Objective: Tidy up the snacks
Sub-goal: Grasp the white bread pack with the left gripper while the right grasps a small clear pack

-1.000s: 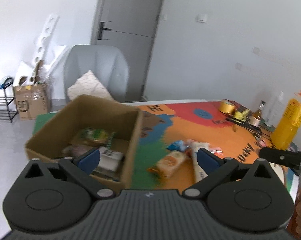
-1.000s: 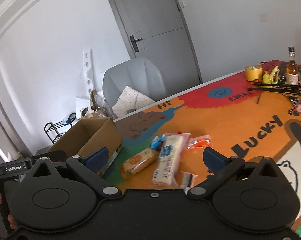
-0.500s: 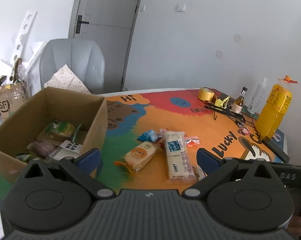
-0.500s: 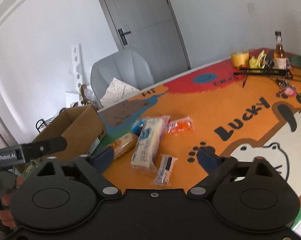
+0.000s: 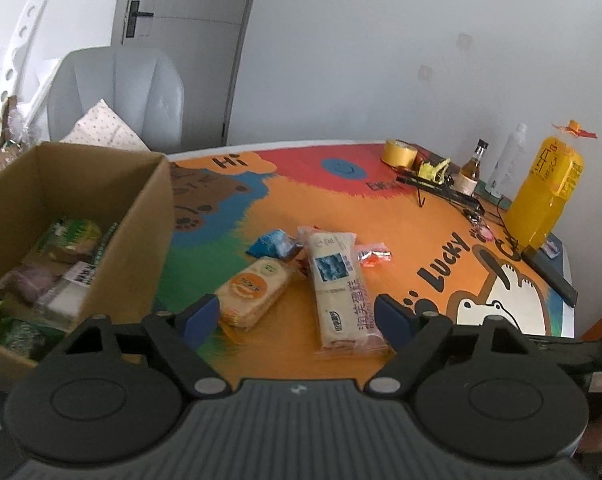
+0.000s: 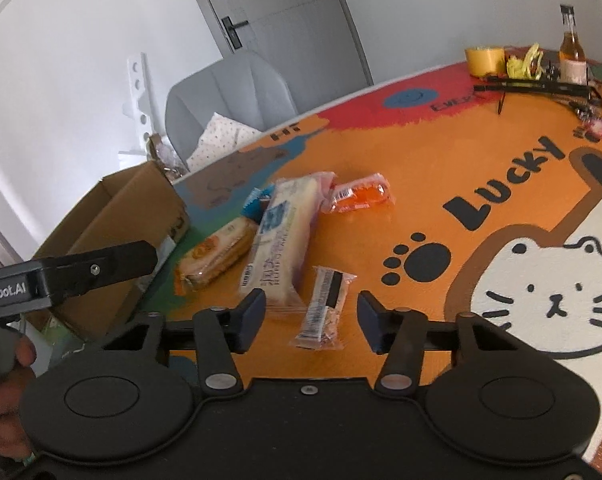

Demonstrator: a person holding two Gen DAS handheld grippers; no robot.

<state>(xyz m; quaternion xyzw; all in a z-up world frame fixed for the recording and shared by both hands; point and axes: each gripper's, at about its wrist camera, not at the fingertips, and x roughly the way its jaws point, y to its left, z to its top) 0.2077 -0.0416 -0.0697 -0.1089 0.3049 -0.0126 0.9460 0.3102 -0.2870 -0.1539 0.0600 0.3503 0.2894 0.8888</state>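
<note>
Here the small black-and-white bar (image 6: pixel 325 307) lies on the table (image 6: pixel 421 184) just ahead of the right gripper (image 6: pixel 311 319), long axis running between its empty, closing jaws. The left gripper (image 5: pixel 297 316), jaws also empty and narrowing, faces the long pale packet (image 5: pixel 341 288).

orange table mat (image 6: pixel 441 184) with black paw prints and a white cat; brown cardboard box (image 5: pixel 101 216); yellow tape roll (image 5: pixel 399 152).

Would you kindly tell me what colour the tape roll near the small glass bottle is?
The tape roll is yellow, clearest in the left wrist view.
</note>
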